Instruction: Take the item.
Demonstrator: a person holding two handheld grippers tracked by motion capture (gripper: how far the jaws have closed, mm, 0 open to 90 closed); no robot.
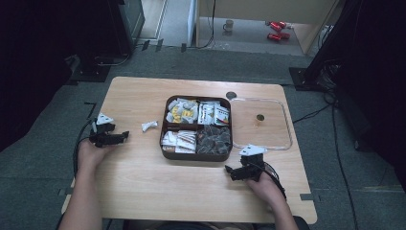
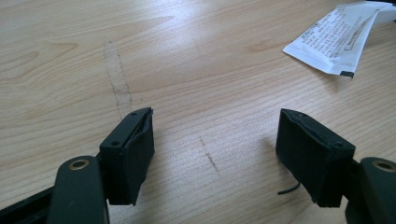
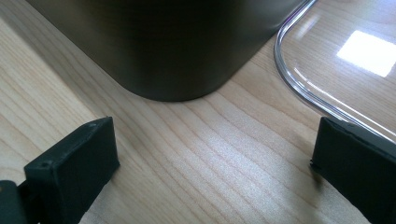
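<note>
A brown four-compartment tray [image 1: 164, 143] stands mid-table, filled with small sachets and packets. One white sachet [image 1: 149, 125] lies loose on the wood to its left. My left gripper [image 1: 125, 136] rests on the table left of that sachet, pointing toward it. In the left gripper view its jaws [image 2: 215, 121] stand open over bare wood, with the sachet [image 2: 336, 42] ahead at the upper right. My right gripper [image 1: 243, 165] sits just below the tray's near right corner. It is open [image 3: 212, 130], with nothing between the jaws, and faces the tray's rounded corner [image 3: 177, 46].
A clear plastic lid [image 1: 286, 125] lies flat to the right of the tray, its rim [image 3: 299, 88] close to my right gripper's right jaw. The wooden table [image 1: 143, 187] has free room along its front. Beyond the table's far edge, cables, a mug and red items lie on the floor.
</note>
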